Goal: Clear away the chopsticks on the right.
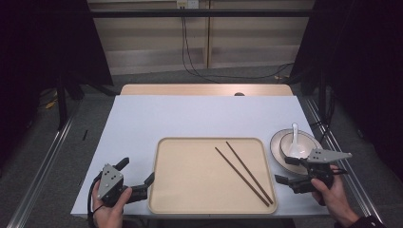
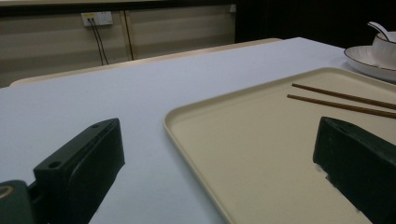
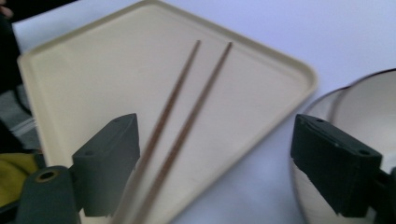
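Right gripper [image 1: 291, 175] sits wide open; those chopsticks [image 1: 244, 172] look thin, stiff, slippery, so pinching the near ends seems best.

Chopsticks [image 1: 244, 173]: pair, dark brown, thin, straight. Lie flat on my beige tray [image 1: 190, 190], right half, side by side, nearly parallel, small gap between. Run diagonally in high view from centre of frame down toward lower right. Near ends close to tray's lower-right corner. Nothing grips them.

Tray [image 1: 190, 190] left half lies bare; chopsticks [image 1: 244, 172] cross its right
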A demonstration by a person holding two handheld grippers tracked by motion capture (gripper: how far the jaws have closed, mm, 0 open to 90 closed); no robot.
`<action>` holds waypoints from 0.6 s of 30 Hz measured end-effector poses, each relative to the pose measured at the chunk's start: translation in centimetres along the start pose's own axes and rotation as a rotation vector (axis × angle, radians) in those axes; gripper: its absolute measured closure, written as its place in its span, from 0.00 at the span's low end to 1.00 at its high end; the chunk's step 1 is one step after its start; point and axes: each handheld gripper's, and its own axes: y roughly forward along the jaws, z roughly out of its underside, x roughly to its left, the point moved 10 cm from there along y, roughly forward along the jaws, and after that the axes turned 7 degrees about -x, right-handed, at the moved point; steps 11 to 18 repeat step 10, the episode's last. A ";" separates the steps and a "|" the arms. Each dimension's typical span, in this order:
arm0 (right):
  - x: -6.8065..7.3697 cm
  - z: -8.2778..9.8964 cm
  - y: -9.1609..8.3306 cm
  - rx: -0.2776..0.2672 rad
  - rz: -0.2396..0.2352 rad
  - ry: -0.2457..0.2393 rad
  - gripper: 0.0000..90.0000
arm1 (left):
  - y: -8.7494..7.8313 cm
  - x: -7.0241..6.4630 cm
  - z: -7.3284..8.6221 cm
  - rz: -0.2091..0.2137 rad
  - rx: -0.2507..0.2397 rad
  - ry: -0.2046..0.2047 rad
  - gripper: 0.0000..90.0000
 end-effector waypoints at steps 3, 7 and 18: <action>-0.4 0.4 -0.5 -0.028 0.000 -0.033 0.14 | 0.0 0.0 0.1 0.001 0.003 -0.006 0.02; -0.1 0.4 0.3 -0.046 0.003 -0.077 0.11 | 0.1 0.1 0.2 0.005 0.005 -0.016 0.02; 0.1 0.3 0.8 -0.064 0.002 -0.108 0.11 | 0.2 0.2 0.4 -0.005 0.021 -0.023 0.02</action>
